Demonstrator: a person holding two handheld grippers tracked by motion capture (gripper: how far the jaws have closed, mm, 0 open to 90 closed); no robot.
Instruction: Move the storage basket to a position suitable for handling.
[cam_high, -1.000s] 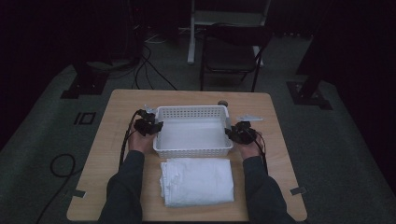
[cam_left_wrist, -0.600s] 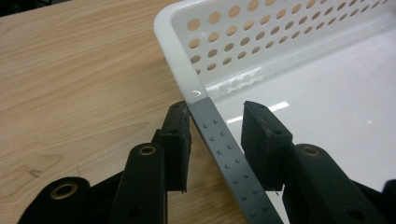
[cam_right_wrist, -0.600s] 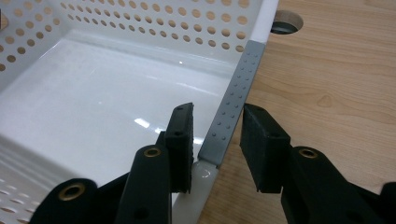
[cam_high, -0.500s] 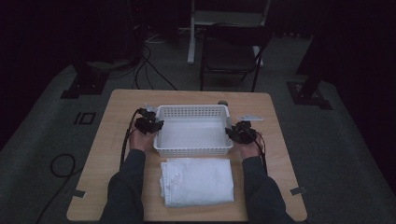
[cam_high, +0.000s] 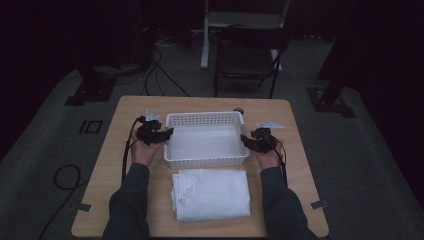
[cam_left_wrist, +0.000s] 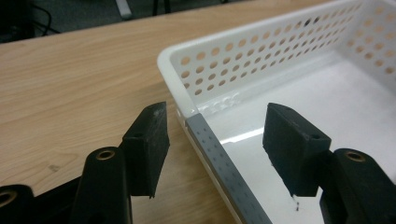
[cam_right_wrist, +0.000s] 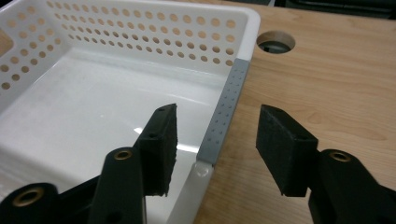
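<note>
Two black handheld grippers flank a white perforated plastic basket at the middle of a light wooden worktop. At the basket's left end, the left gripper has its fingers spread apart, one outside the short wall and one over the basket's interior, straddling a grey strip of dotted tape on the rim without pressing on it. At the right end, the right gripper stands the same way: its fingers are apart, one inside the basket and one over the bare wood, with a matching grey strip on the rim between them. A round cable hole in the worktop lies just beyond the basket's far right corner. Near the person's side of the worktop, just in front of the basket and between the two dark-sleeved forearms, a folded white cloth lies flat. The basket holds nothing that can be seen. Behind the worktop, a dark folding chair stands on the grey carpet.
</note>
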